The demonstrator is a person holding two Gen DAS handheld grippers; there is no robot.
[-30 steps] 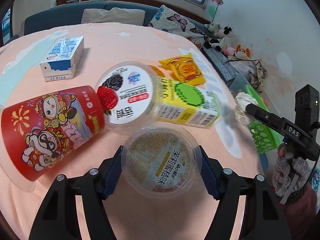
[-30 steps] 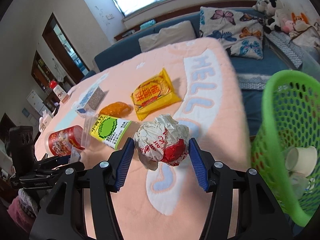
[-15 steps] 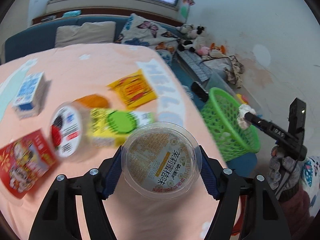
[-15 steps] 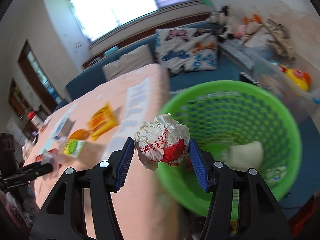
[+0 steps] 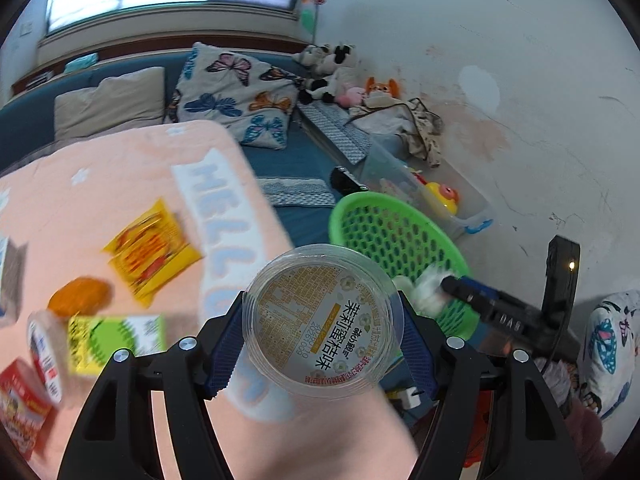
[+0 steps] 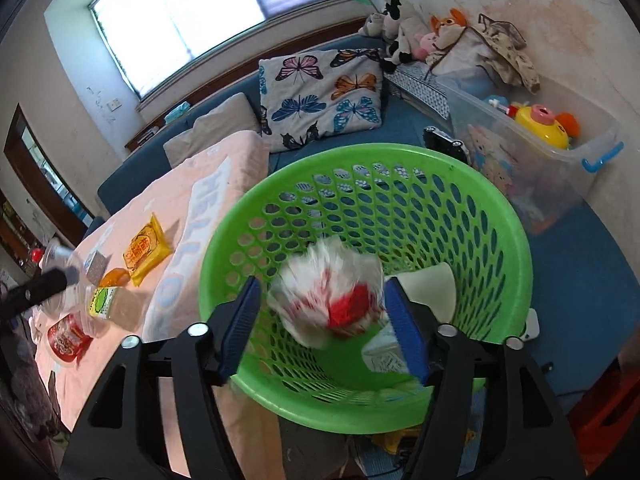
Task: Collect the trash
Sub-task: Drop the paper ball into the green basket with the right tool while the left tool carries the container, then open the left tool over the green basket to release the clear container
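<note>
Crumpled paper wad (image 6: pixel 330 294), white with red print, blurred, in mid-frame of the right wrist view, over the mouth of the green basket (image 6: pixel 516 248). Between the pads of the right gripper (image 6: pixel 322 296), with a clear gap on the left side; on the right side cannot tell whether touching. Jaws of that gripper parted, having just been opening, the wad not pressed between them.

Inside the basket: one pale paper cup (image 6: pixel 430 292) against the right wall, one white patterned piece (image 6: pixel 380 354) low at the bottom. Otherwise open room in the basket. Round rim unbroken, its left edge just beside the edge of the peach worktop (image 6: pixel 192 184). Blue floor to the right of the basket, with one clear storage bin (image 6: pixel 532 160) at upper right.

Left gripper (image 5: pixel 321 298) closed on one clear round tub (image 5: pixel 320 320), both blue pads against its sides, in lower mid-frame of the left wrist view. Held above the worktop's right edge, with the basket just up and right of it in the frame.

On the worktop, left half of that view, six pieces:
- one yellow packet (image 5: pixel 150 246)
- one orange lump (image 5: pixel 80 298)
- one yellow-green carton (image 5: pixel 116 338)
- one clear cup (image 5: pixel 44 352) on its side
- one red cup (image 5: pixel 20 400)
- one box (image 5: pixel 6 276) cut off by the left edge

Upper part of the worktop bare. Blurred throughout.
</note>
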